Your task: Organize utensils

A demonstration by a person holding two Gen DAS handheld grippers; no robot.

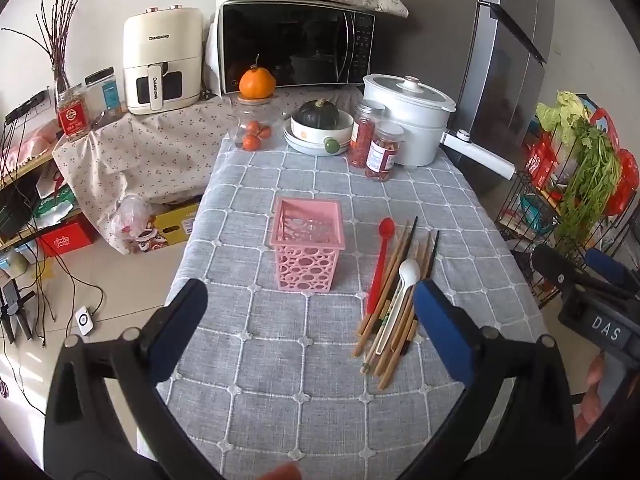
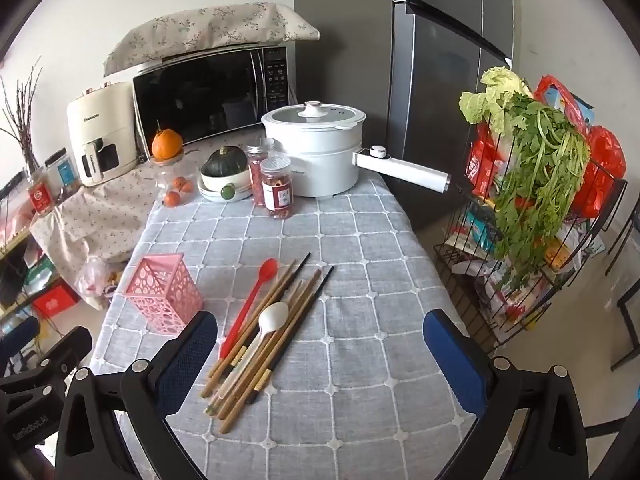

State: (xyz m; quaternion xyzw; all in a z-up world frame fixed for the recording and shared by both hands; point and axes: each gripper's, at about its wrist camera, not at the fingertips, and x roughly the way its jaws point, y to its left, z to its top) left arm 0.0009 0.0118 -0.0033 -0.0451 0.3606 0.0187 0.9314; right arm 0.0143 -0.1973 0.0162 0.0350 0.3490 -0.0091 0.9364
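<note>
A pink perforated utensil holder point(image 1: 307, 245) stands upright and empty on the grey checked tablecloth point(image 1: 280, 380); it also shows in the right wrist view point(image 2: 162, 292). Right of it lies a pile of several wooden and black chopsticks point(image 1: 400, 304) with a red spoon point(image 1: 380, 264) and a white spoon point(image 1: 402, 296) on it. The right wrist view shows the chopsticks point(image 2: 272, 332), red spoon point(image 2: 250, 304) and white spoon point(image 2: 268, 324). My left gripper point(image 1: 310, 300) is open and empty, short of the holder. My right gripper point(image 2: 320, 336) is open and empty above the pile's near end.
At the table's far end stand a white electric pot point(image 2: 316, 152) with a long handle, two spice jars point(image 2: 276, 184), a bowl with a squash point(image 2: 224, 176) and a glass jar of oranges point(image 1: 254, 128). A wire rack with greens point(image 2: 532, 208) stands right of the table.
</note>
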